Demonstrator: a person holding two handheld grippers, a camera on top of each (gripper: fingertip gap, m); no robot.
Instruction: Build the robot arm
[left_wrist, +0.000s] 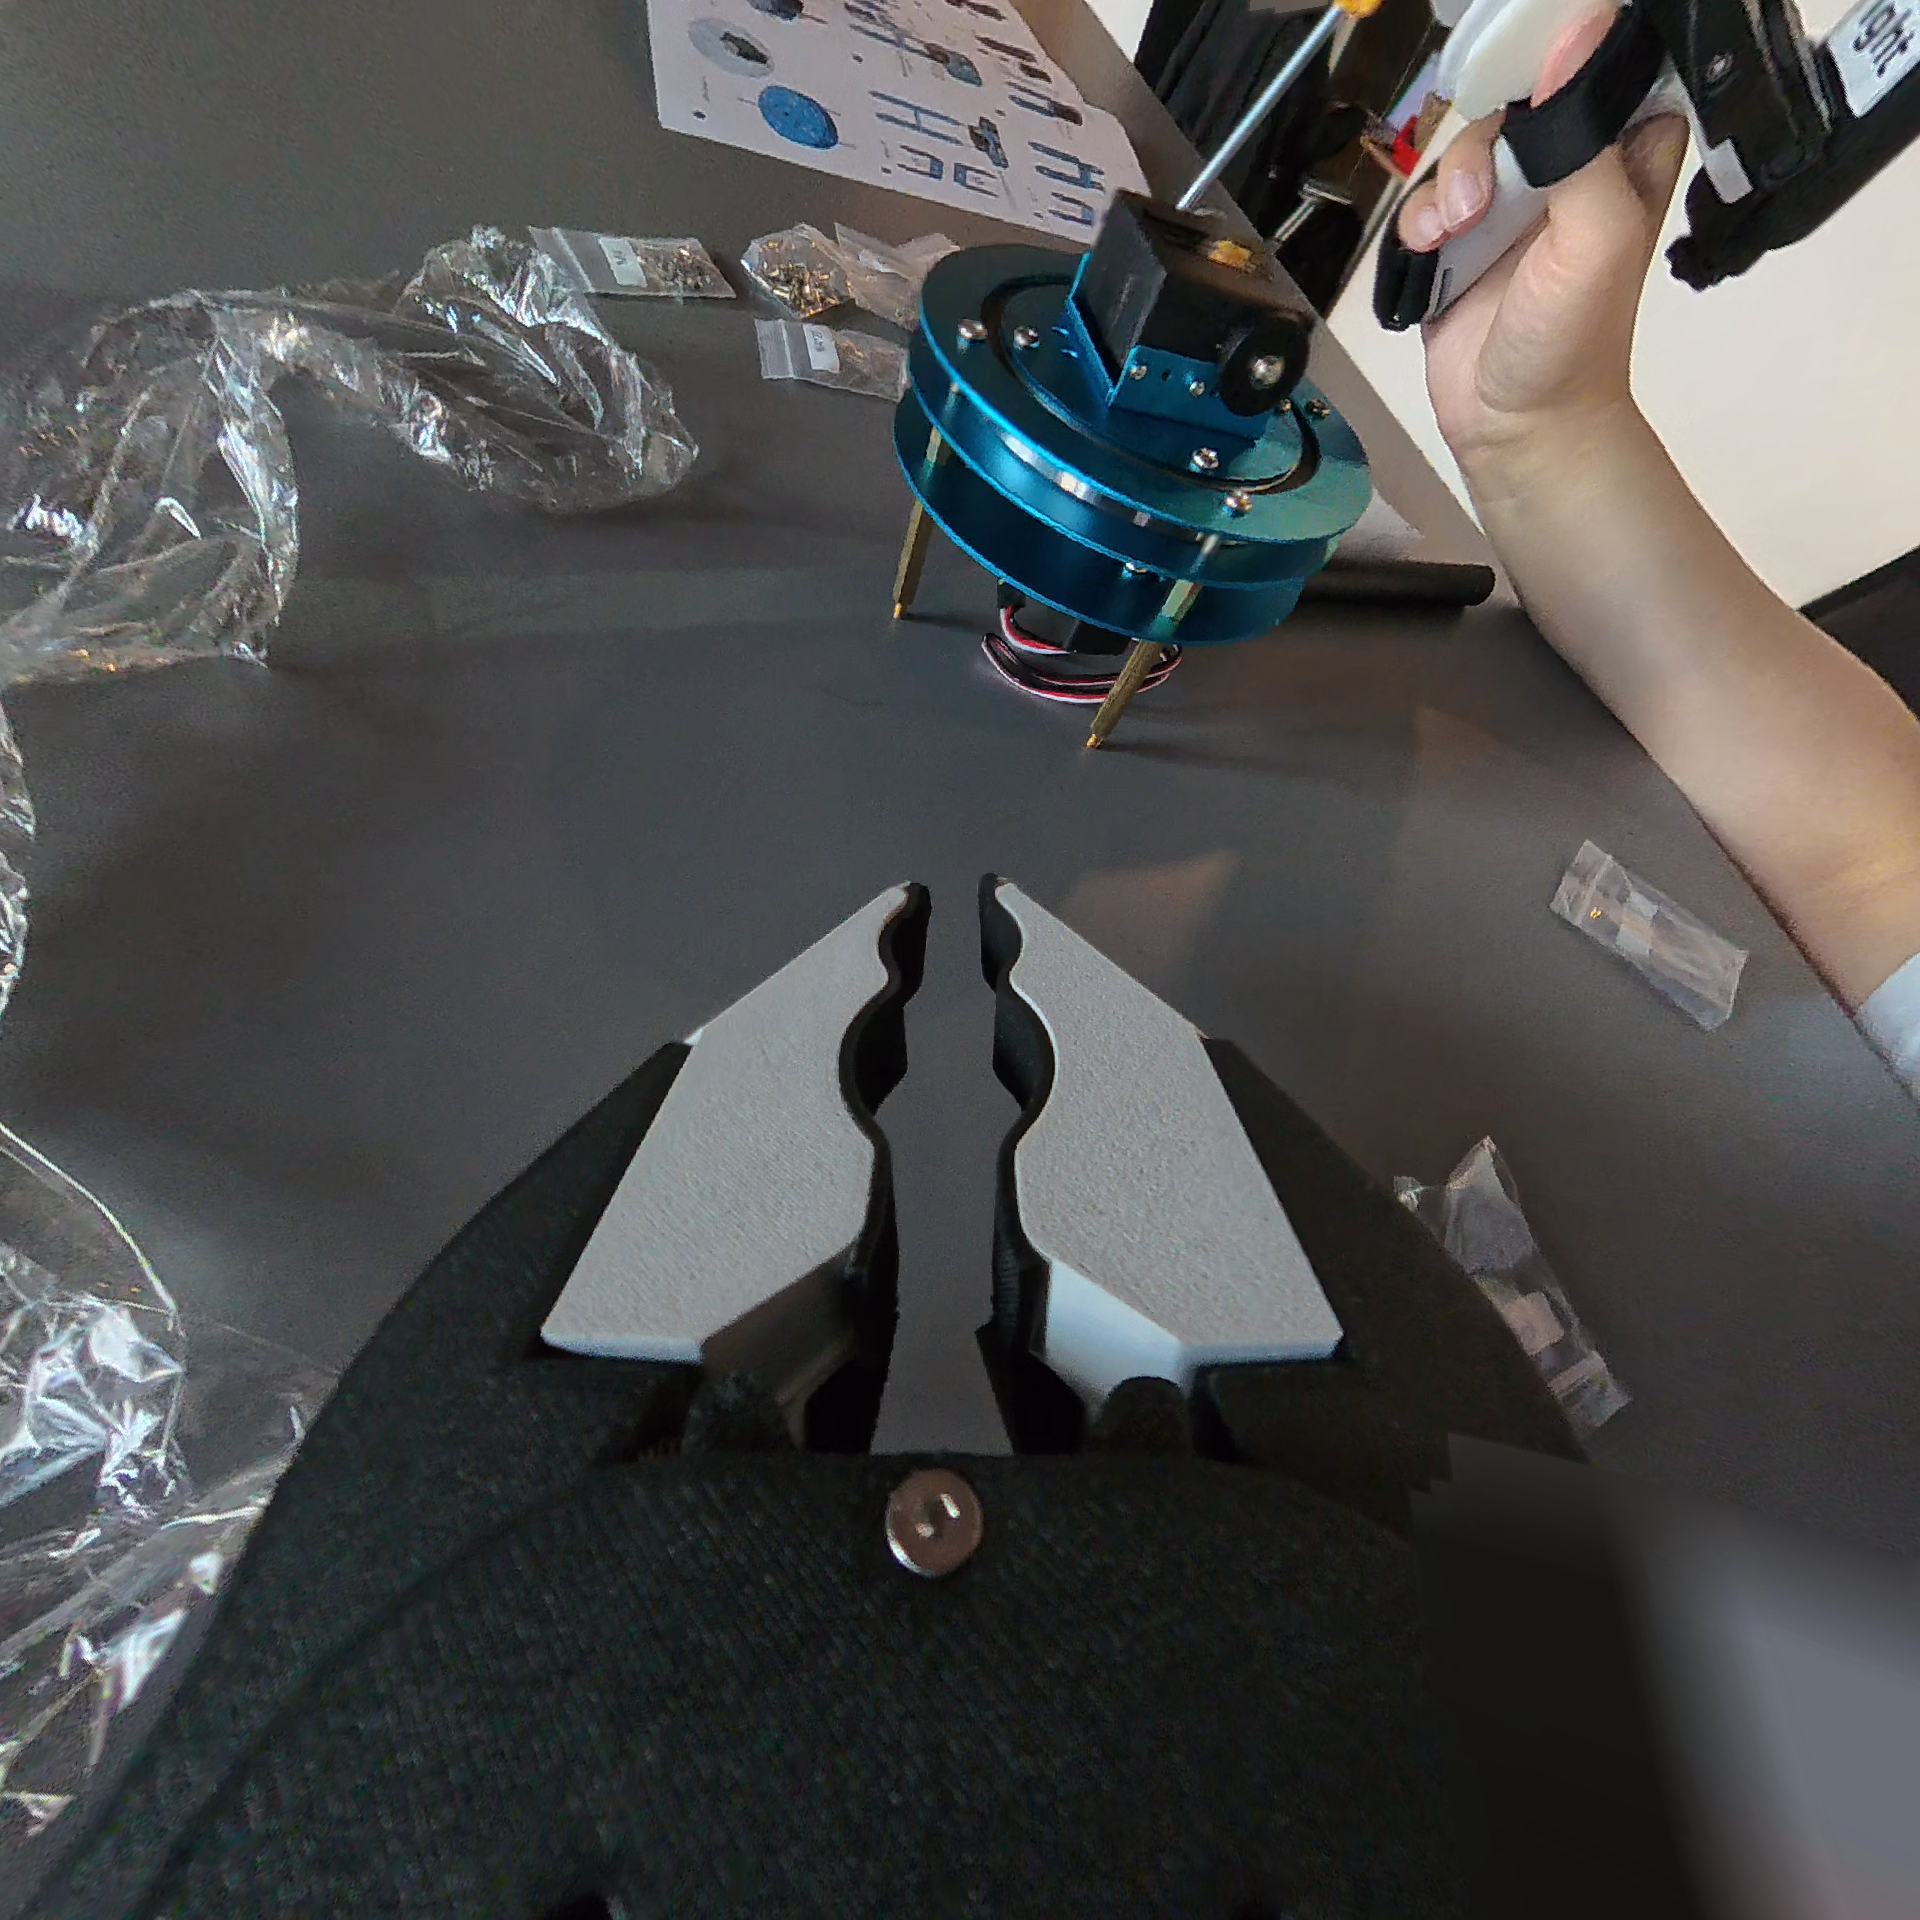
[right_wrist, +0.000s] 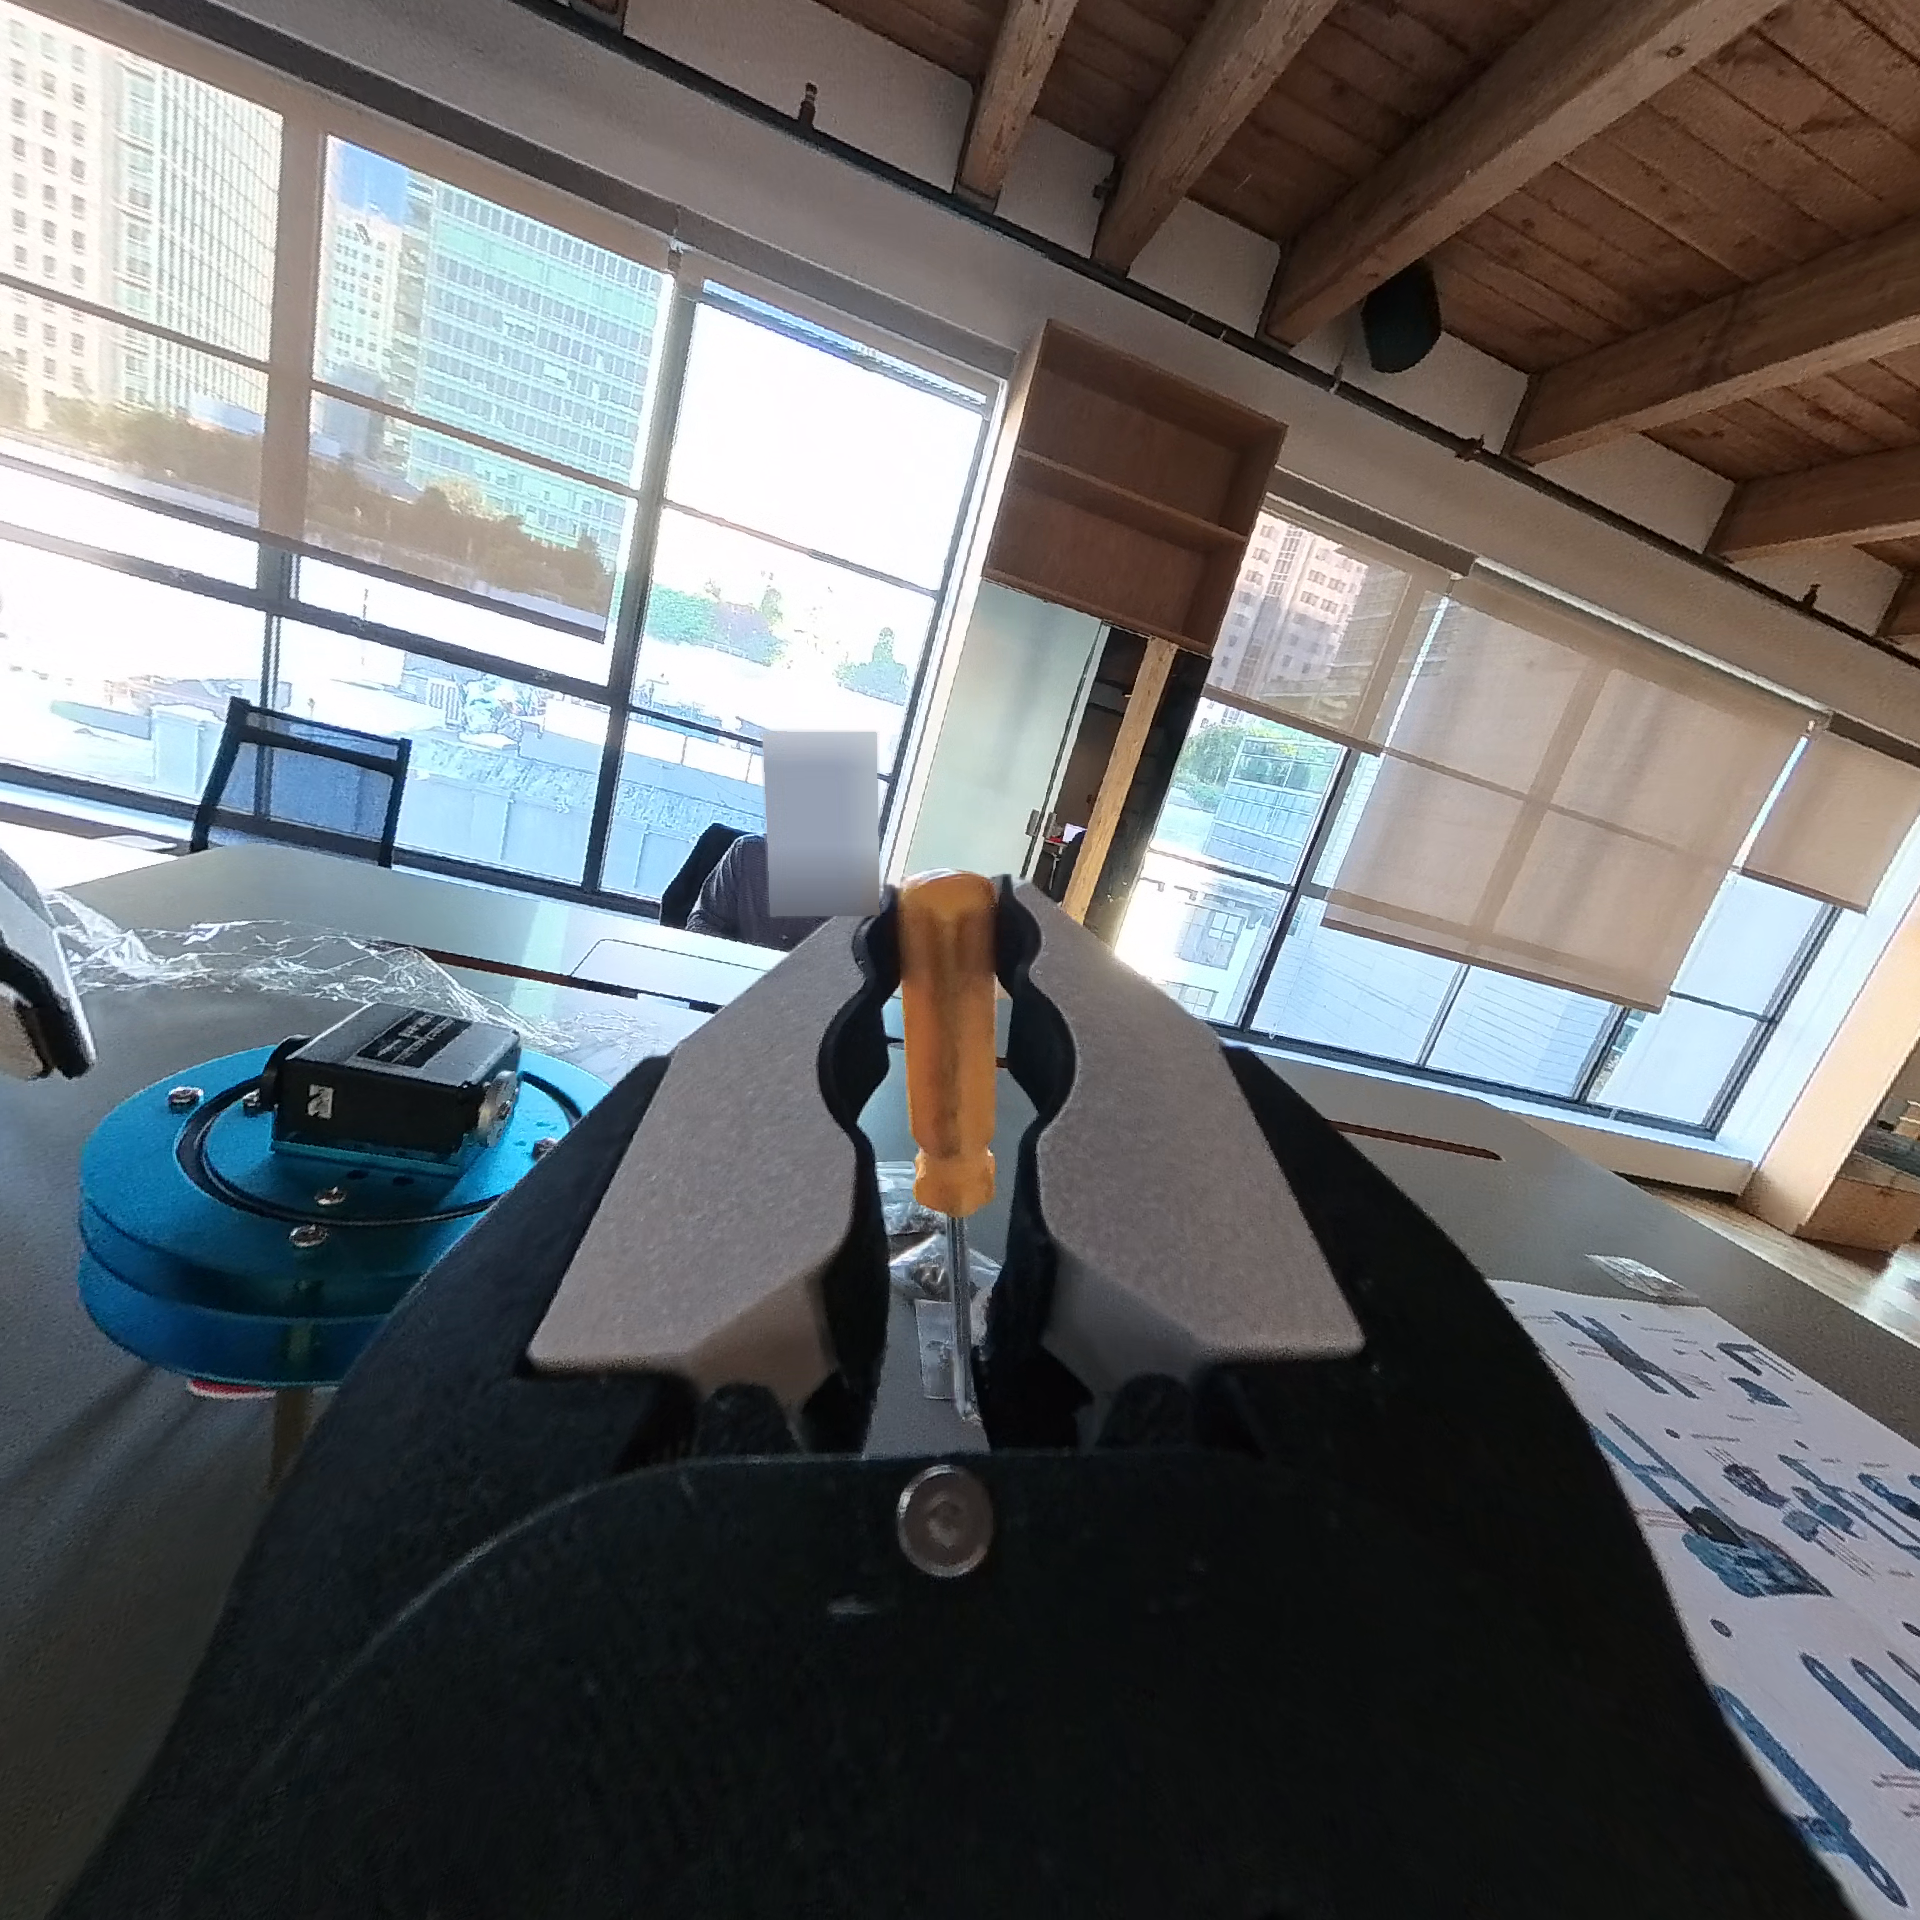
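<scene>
My left gripper (left_wrist: 954, 896) hovers low over the grey table (left_wrist: 520, 831). Its jaws are nearly together and hold nothing. Ahead of it stands a blue round two-plate base (left_wrist: 1122, 499) on brass standoffs, with a black servo block (left_wrist: 1143, 281) in a blue bracket on top. My right gripper (right_wrist: 945, 896) is shut on an orange-handled screwdriver (right_wrist: 943, 1029), handle up. In the left wrist view the metal shaft (left_wrist: 1247, 114) slants down to the top of the servo. The base (right_wrist: 208, 1247) and servo (right_wrist: 395, 1081) lie to the lower left in the right wrist view.
Crumpled clear plastic wrap (left_wrist: 312, 416) covers the left. Small bags of screws (left_wrist: 644, 265) lie behind the base, and two small clear bags (left_wrist: 1652, 945) lie to the right. A printed sheet (left_wrist: 883, 94) lies at the far edge. A person's forearm (left_wrist: 1662, 644) crosses the right side. My right fingertips sit around 30 centimeters from my left ones. The base (right_wrist: 208, 1247) is about 15 centimeters from both grippers' fingertips. My left wrist view (left_wrist: 1337, 436) looks at it from another angle.
</scene>
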